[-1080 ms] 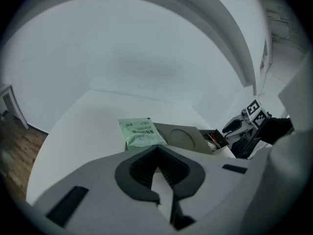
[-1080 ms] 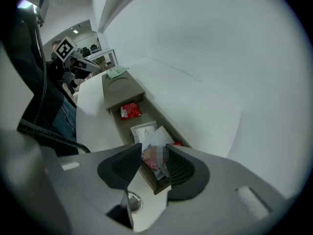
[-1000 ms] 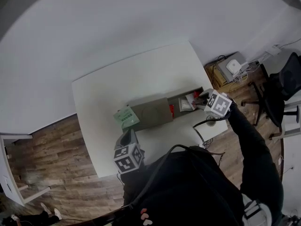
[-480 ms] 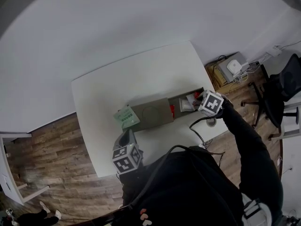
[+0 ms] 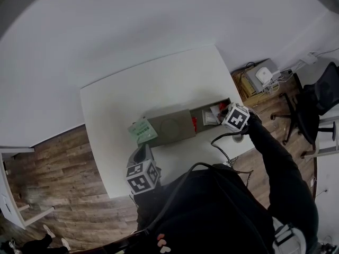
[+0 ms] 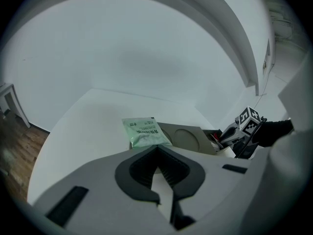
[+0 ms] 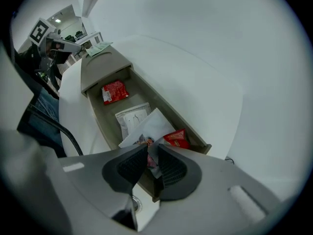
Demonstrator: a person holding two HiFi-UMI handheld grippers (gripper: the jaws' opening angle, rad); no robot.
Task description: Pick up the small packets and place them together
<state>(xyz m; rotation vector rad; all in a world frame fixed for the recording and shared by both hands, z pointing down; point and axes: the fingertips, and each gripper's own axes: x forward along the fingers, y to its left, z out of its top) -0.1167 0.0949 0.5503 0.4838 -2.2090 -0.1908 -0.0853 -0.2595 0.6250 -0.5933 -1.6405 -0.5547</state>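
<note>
Right gripper [image 7: 152, 150] is closing its jaws on the near corner of a white packet [image 7: 155, 124], which lies in the open tray [image 7: 96, 115] at the cardboard box's [image 5: 170, 127] right end. Beyond it lies a red packet [image 7: 114, 91]. Left gripper [image 6: 158, 147] hangs clenched and empty over the table's [image 5: 122, 102] near-left edge, facing the green packet [image 6: 143, 132] at the box's left end.

- Soft, even indoor light over my white table [image 5: 159, 83]; shadows faint.
- Fisheye distortion bends every edge.
- Both gripper views fade to black at their round rims.
</note>
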